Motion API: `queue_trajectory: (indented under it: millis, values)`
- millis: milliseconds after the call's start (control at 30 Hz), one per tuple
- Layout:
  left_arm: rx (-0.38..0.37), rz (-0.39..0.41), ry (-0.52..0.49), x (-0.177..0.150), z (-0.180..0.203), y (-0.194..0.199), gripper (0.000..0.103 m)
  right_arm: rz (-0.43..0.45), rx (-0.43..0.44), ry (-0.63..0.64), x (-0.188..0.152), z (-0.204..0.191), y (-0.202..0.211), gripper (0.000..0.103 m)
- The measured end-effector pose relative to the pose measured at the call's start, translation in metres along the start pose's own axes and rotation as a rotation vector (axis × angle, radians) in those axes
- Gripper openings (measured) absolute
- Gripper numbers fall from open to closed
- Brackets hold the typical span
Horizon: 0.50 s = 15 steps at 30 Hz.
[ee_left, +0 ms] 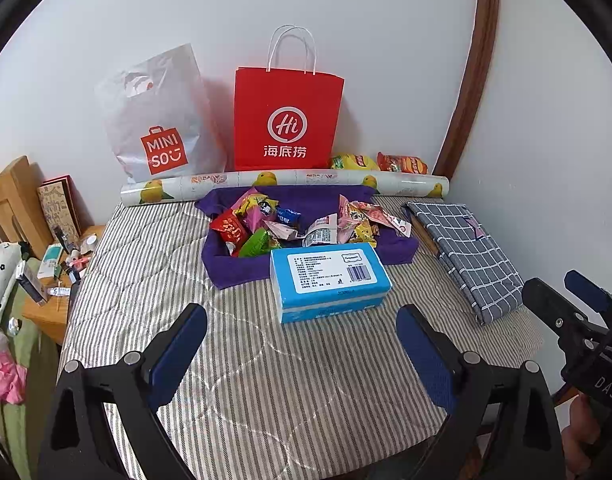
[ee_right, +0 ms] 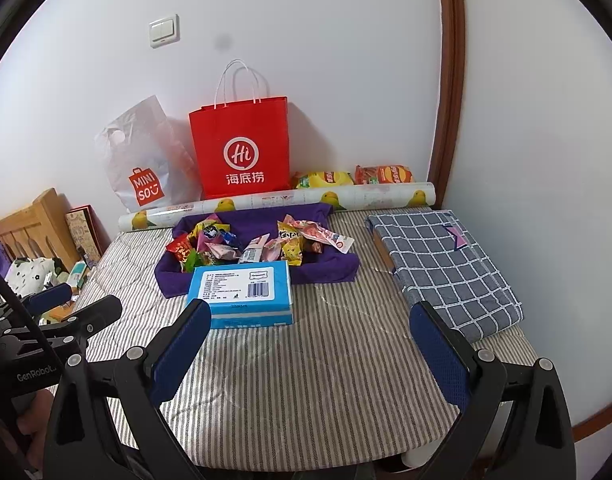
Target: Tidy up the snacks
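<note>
A: Left gripper (ee_left: pixel 302 354) and right gripper (ee_right: pixel 311 354) both spread wide, nothing between the pads, hovering over the striped mattress (ee_left: pixel 266 400)

B: Snacks?

A: Loose snack packets (ee_left: pixel 294 226) heaped on a purple cloth (ee_left: pixel 234 268), straight ahead of both tools, just behind the blue tissue pack (ee_left: pixel 329 280). Two chip bags (ee_right: pixel 353 178) farther off at the wall

B: Handling?

A: Likely light, crinkly, slippery film, contents crushable. Pinch a sealed edge or corner, gently; reach over the tissue pack
</note>
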<state>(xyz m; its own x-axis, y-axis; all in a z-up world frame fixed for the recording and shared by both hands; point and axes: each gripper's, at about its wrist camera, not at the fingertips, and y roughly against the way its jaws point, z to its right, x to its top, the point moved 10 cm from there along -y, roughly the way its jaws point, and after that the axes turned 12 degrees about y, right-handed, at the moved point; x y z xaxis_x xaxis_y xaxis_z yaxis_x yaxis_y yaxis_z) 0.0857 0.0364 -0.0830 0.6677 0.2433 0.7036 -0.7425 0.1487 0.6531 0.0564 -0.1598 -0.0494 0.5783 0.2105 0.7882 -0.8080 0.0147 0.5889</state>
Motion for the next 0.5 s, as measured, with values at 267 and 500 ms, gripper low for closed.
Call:
queue_trajectory:
  millis: [267,500]
  values:
    - [0.003,0.001,0.000,0.0000,-0.0004,0.0016,0.096,0.000,0.003,-0.002,0.0004,-0.0016,0.0008,0.099]
    - [0.004,0.004,-0.002,0.0006,-0.0004,0.0049,0.096,0.001,0.006,-0.002,0.0005,-0.0030,0.0024,0.099]
